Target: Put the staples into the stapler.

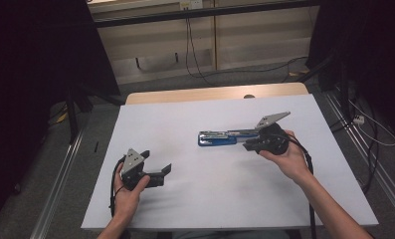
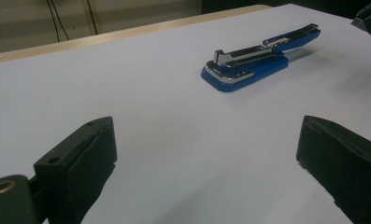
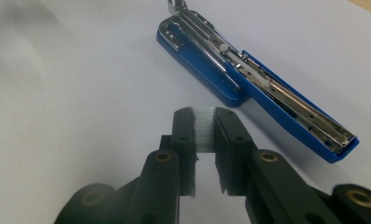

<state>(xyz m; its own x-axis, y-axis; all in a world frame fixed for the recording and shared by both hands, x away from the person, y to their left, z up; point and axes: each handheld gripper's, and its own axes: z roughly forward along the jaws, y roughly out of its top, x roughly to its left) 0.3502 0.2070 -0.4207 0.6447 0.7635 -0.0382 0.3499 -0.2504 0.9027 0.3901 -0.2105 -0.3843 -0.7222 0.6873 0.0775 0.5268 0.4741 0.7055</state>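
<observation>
While your right gripper [image 3: 204, 135] holds a strip of staples [image 3: 204, 127] between its jaws, the blue stapler [image 1: 224, 137] lies open on the white worktop [image 1: 185, 119], just ahead of that gripper in the high view. In the right gripper view the jaws stand narrow, pressed on either side of the silvery strip, and the stapler [image 3: 248, 79] stretches beyond them, its base flat on the worktop and its metal magazine channel facing up. The strip is near the stapler but apart from it.

Your left gripper [image 1: 157, 172] sits toward the near left of the worktop, well apart from the stapler, held in your left hand [image 1: 128, 194]. Its jaws are spread wide with nothing between them; in the left gripper view the two black pads [image 2: 92, 161] frame bare worktop, and the stapler [image 2: 260, 58] lies beyond them with one end raised off the surface. No object lies between that gripper and the stapler.

Your right hand [image 1: 289, 159] grips its tool from the right side, with a cable [image 1: 308, 164] trailing back along your forearm. Beyond the far edge of the worktop a strip of pale wood [image 1: 215, 93] shows, and cables [image 1: 192, 55] run across the floor behind it. Dark curtains [image 1: 41, 55] hang on both sides, and metal rails [image 1: 60, 174] run along the floor on either side of the worktop.
</observation>
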